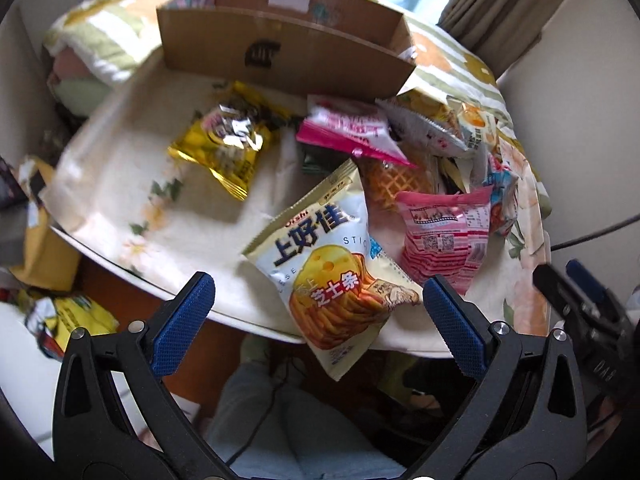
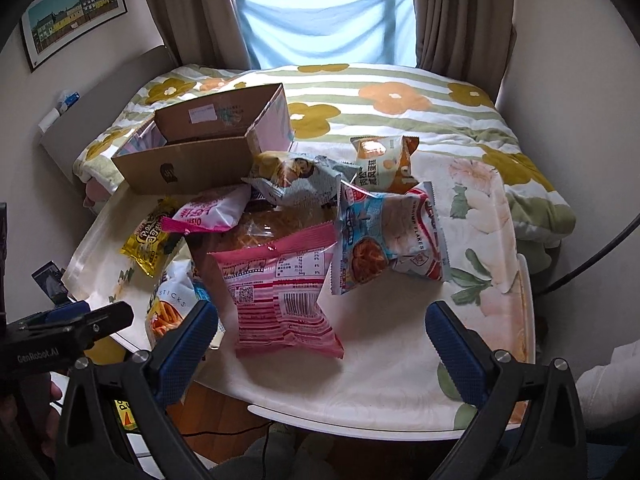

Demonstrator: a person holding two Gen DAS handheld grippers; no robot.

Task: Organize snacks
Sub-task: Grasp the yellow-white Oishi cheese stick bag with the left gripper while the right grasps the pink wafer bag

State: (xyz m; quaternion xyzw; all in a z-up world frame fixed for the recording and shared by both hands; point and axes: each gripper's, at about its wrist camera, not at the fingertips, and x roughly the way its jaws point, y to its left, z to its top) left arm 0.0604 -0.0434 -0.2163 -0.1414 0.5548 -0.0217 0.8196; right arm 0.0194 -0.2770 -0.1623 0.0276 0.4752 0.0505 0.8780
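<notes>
Both grippers hover at the near edge of the bench (image 2: 400, 396), each with its jaws spread wide and nothing between them. The snacks lie in a loose heap on the flowered cloth, and the open cardboard box (image 2: 192, 168) stands behind them, in the upper left of the right wrist view.

The step in hand looks like the first pick. The left gripper (image 1: 319, 292) points at the cheese-stick bag (image 1: 332, 276), which sits at lower centre of its view and overhangs the bench edge, so one corner lies right between the blue pads. I would close on the crimped seam there, not the puffed belly, so the bag neither slips nor crushes.

The right gripper (image 2: 322, 320) faces the pink bag (image 2: 280, 300), lying flat just ahead of its jaws, slightly left of centre. Taking it by the lower edge should lift it off the waffle pack (image 2: 260, 232) without dragging the neighbours.
</notes>
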